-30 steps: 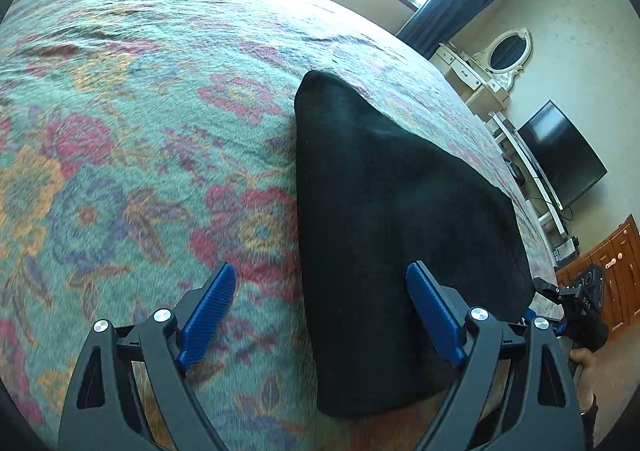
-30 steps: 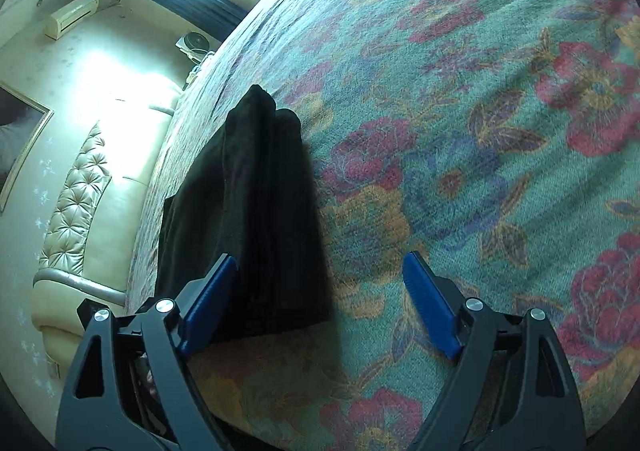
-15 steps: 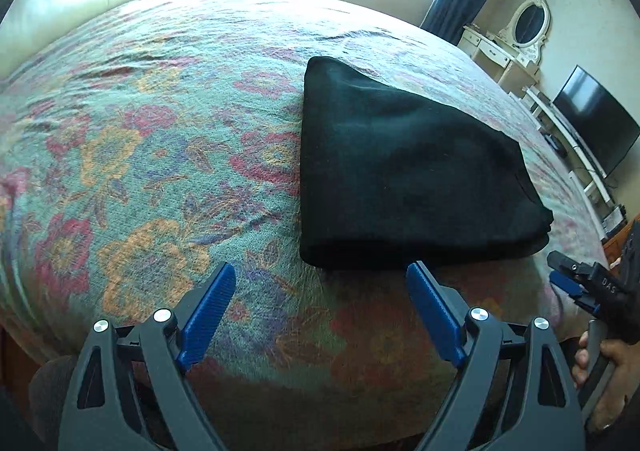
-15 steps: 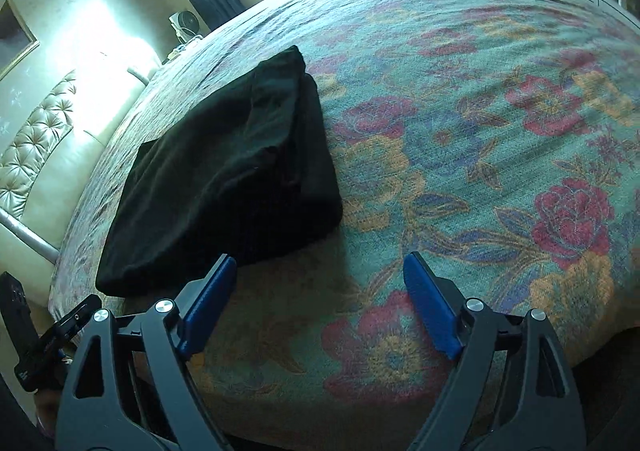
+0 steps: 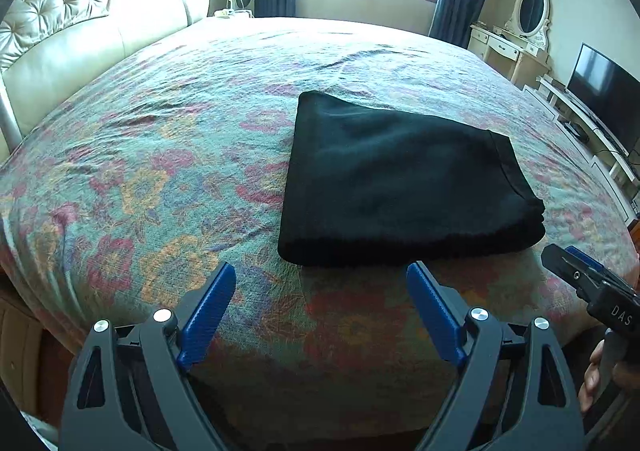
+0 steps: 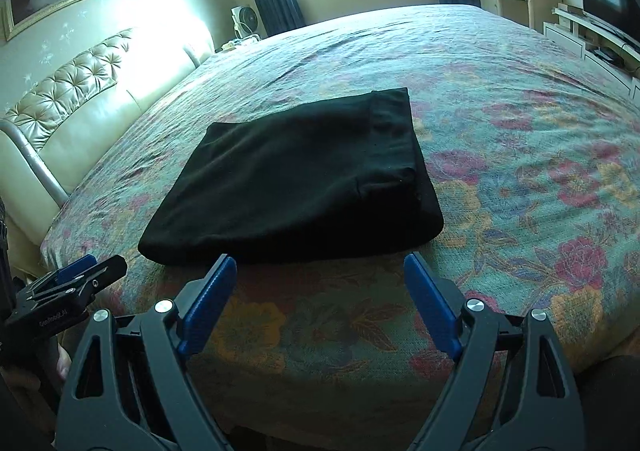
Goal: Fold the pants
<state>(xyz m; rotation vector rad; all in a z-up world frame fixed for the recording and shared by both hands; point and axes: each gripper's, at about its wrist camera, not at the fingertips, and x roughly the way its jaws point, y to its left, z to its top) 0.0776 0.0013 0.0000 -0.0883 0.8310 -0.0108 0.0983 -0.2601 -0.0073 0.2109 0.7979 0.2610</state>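
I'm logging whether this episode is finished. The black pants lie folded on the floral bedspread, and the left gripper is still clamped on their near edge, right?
Not quite. The black pants do lie folded on the floral bedspread, but the left gripper is open and clear of them, short of their near edge. The left wrist view shows it.

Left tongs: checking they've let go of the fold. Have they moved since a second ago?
Yes: the open left tongs backed off the folded black pants, toward the bed's edge.

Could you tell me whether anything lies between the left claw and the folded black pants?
Nothing visible does: only bare floral bedspread separates the open left claw from the near edge of the folded black pants.
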